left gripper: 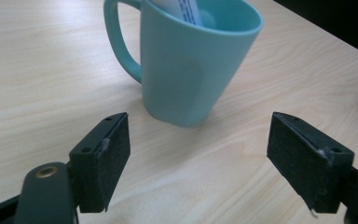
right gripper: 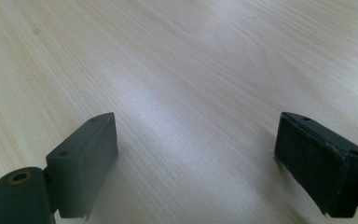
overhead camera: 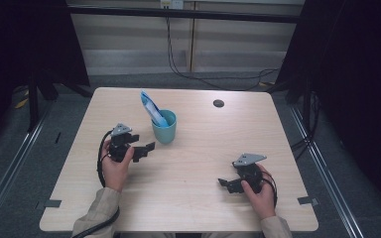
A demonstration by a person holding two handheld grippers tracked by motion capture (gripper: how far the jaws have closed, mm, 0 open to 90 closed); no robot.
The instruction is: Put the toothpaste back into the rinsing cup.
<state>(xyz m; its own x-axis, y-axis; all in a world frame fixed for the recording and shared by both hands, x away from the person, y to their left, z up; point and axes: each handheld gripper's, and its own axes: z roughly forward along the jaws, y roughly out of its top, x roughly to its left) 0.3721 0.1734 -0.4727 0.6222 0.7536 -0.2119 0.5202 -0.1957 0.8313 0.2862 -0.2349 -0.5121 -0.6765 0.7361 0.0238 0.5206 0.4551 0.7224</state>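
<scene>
Mug, teal with a blue-and-white packet standing slanted inside it, sits on the bench a little toward eleven o'clock from the bench's middle, the packet's top leaning to eleven. Just at eight o'clock of the mug hangs the left claw, released, its jaws spread wide with nothing between them and pointing toward the mug without touching it. In the left gripper view the mug stands straight ahead beyond the two black pads, its handle at the nine o'clock side and bare wood showing between pads and mug; the packet pokes out of the rim at twelve. The right claw lies well apart, toward four o'clock from the mug, near the bench's front edge; it too is released, jaws apart over plain wood, as the right gripper view shows with its pads standing wide over the bare bench. A small dark round hole marks the bench toward one o'clock.
</scene>
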